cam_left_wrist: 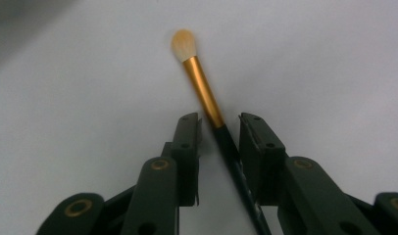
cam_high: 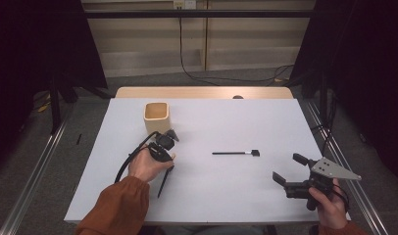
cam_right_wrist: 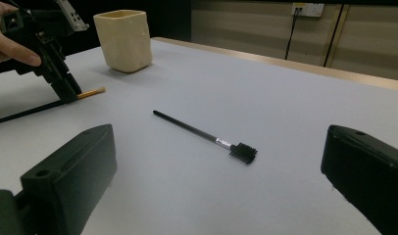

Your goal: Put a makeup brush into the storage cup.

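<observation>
1. The white table [cam_high: 265,196] stood on a grey floor [cam_high: 30,161], with a pale wall [cam_high: 246,34] and trailing cables behind.
2. The left gripper [cam_left_wrist: 220,128] pointed down at the table, its jaws around the dark handle of the gold-banded brush [cam_left_wrist: 202,88]; whether the pads pressed it could not be told.
3. A cream cup [cam_high: 157,117] stood just beyond.
4. The right gripper [cam_high: 289,169] hung released, apart from the black brush [cam_high: 235,153].

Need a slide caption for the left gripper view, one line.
Left gripper straddles a gold-ferruled makeup brush lying on the white table, jaws either side of its dark handle.
</observation>
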Demonstrator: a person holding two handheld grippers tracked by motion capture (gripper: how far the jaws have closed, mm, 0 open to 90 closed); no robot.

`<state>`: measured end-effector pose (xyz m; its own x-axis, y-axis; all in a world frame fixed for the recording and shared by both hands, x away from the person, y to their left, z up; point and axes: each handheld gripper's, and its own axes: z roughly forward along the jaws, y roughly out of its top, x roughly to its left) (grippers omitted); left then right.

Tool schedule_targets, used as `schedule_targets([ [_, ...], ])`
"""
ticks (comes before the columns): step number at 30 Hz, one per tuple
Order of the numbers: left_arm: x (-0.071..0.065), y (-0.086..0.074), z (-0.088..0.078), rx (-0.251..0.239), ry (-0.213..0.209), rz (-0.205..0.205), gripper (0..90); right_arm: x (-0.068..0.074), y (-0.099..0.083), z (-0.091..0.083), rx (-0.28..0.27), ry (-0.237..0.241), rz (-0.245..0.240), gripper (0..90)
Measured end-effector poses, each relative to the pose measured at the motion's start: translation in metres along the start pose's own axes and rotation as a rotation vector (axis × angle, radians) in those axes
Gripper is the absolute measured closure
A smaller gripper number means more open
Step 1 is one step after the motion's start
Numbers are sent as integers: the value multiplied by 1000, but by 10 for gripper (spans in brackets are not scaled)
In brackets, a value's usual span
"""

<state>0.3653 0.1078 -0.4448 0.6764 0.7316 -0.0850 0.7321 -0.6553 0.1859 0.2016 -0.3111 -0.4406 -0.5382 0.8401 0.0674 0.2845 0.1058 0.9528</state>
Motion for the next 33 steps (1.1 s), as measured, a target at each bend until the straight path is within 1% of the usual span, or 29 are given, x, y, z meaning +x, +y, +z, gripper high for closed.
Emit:
schedule_targets([
  [4,1,0,0,-1,12,-21,763,0,0,0,0,1,-2,0],
  [7,-2,0,1,-3,34,-18,776,0,0,0,-1,-1,3,0],
  [10,-3,1,1,5,44,-33,792,0,0,0,-1,-3,1,0],
  [11,-2,1,1,11,51,-30,806,0,0,0,0,-2,2,0],
  [13,-2,3,1,18,51,-35,824,0,0,0,0,0,1,0],
  [14,-2,3,2,19,50,-40,835,0,0,0,2,2,1,0],
  [17,-3,2,1,14,63,-32,839,0,0,0,3,-2,3,0],
  [18,-3,2,1,14,61,-31,839,0,0,0,4,-3,3,0],
  [24,5,1,0,8,5,-48,842,0,0,0,3,-4,2,0],
  [29,7,0,-1,-6,-14,-48,842,0,0,0,3,-4,4,0],
  [33,9,-2,-5,-30,-41,-54,842,0,0,0,2,-4,4,0],
])
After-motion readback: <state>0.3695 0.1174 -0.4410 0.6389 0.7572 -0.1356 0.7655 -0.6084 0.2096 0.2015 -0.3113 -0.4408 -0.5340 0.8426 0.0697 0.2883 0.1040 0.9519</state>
